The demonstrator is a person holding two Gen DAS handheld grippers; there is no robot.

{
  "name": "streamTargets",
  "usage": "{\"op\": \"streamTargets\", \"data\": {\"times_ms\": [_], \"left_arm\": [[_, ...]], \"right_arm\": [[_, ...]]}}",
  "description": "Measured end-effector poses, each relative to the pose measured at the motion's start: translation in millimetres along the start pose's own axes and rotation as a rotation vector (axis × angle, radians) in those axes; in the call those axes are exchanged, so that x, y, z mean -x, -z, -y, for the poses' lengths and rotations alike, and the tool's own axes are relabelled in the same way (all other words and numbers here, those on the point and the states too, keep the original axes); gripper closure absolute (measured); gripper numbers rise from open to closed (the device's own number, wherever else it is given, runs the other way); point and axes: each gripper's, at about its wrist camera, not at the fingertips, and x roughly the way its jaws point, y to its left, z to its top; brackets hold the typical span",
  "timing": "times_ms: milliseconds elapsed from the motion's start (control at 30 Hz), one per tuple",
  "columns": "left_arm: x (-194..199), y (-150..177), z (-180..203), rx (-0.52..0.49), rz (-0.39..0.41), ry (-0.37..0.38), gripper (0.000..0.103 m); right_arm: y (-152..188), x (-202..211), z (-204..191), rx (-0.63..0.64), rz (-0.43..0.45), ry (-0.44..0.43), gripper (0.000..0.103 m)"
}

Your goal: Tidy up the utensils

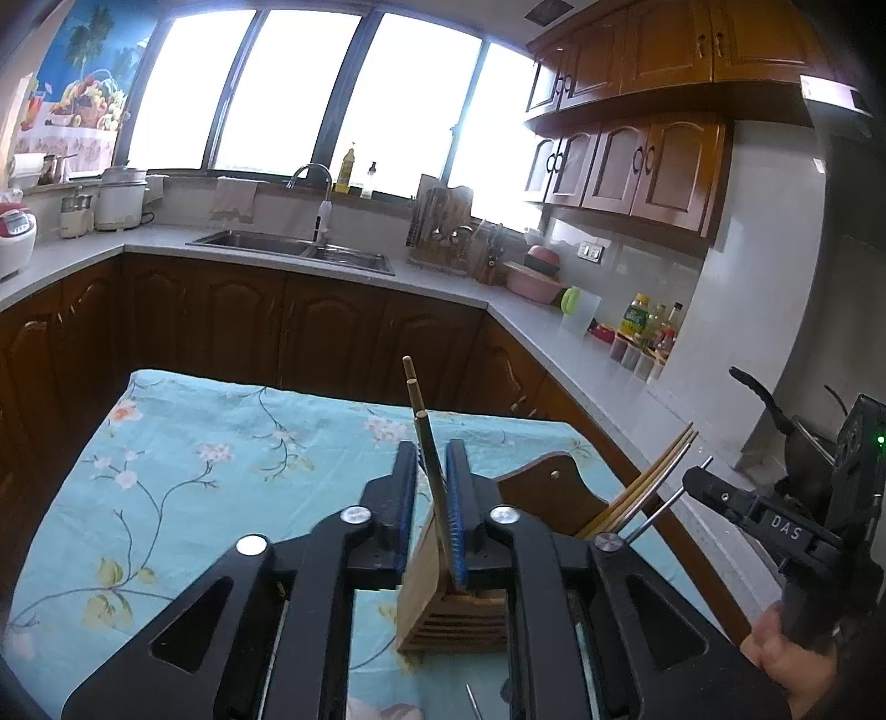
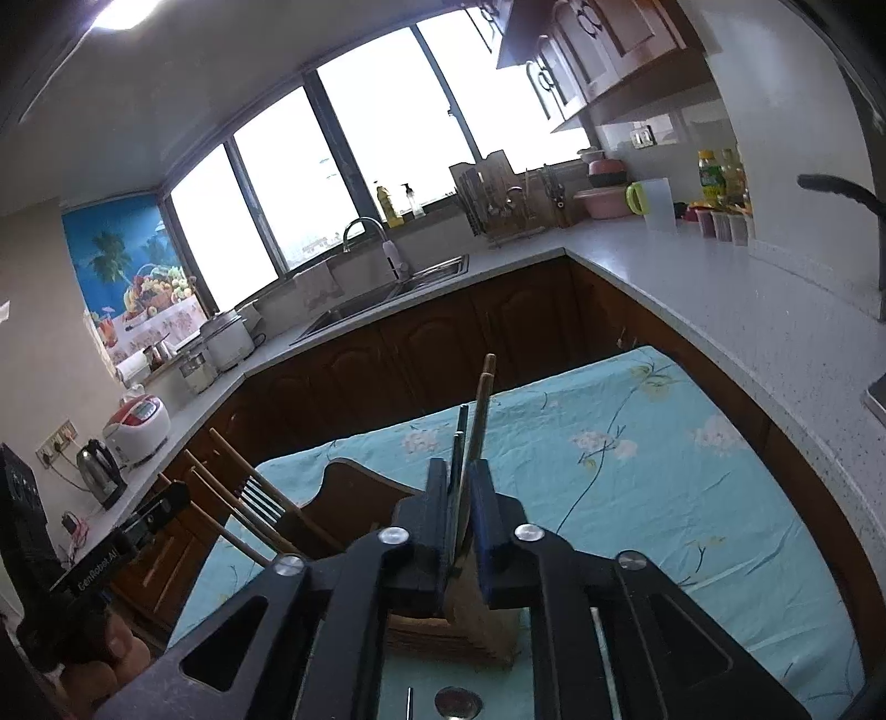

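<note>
Floral tablecloth (image 1: 183, 443), "DAS" right tongs (image 1: 699, 481), "GenRobot.AI" left tongs (image 2: 171, 494)

I am standing in a kitchen where daylight is pouring through wide windows (image 1: 354, 94) above the sink (image 1: 293, 249). Dark wood cabinets (image 1: 332, 332) are running under a grey counter (image 1: 554, 332), more cabinets are hanging on the wall (image 1: 637, 166), and a ceiling lamp (image 2: 119, 14) is glowing. A floral teal cloth (image 1: 194, 443) is covering the table.
</note>
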Motion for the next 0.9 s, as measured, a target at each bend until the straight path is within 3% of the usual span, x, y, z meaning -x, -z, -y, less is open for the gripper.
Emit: {"op": "streamTargets", "data": {"times_ms": [33,100,167,267,333,567,900], "left_arm": [[2.3,0.8,-1.1,0.006,0.003,-0.005,0.078],[8.7,3.4,-3.8,0.020,0.015,-0.007,0.069],[13.9,7.0,-5.6,0.028,0.017,-0.013,0.062],[22.0,15.8,-9.1,0.053,0.005,-0.031,0.041],[30.4,25.0,-11.5,0.075,-0.001,-0.046,0.024],[63.1,63.3,-13.7,0.057,-0.023,-0.051,0.020],[119.0,116.8,-35.8,0.103,-0.064,-0.089,0.017]], "right_arm": [[-0.2,2.5,1.3,-0.006,0.006,0.000,0.077],[-0.6,10.8,3.8,-0.017,0.025,0.001,0.054],[-1.0,19.1,5.6,-0.021,0.044,0.008,0.050],[1.6,28.2,8.6,-0.030,0.062,0.001,0.027],[8.9,35.1,11.4,-0.033,0.071,-0.003,0.021],[44.7,54.9,12.4,-0.024,0.057,-0.003,0.010],[110.5,84.8,-2.1,0.030,-0.019,-0.009,0.009]]}}
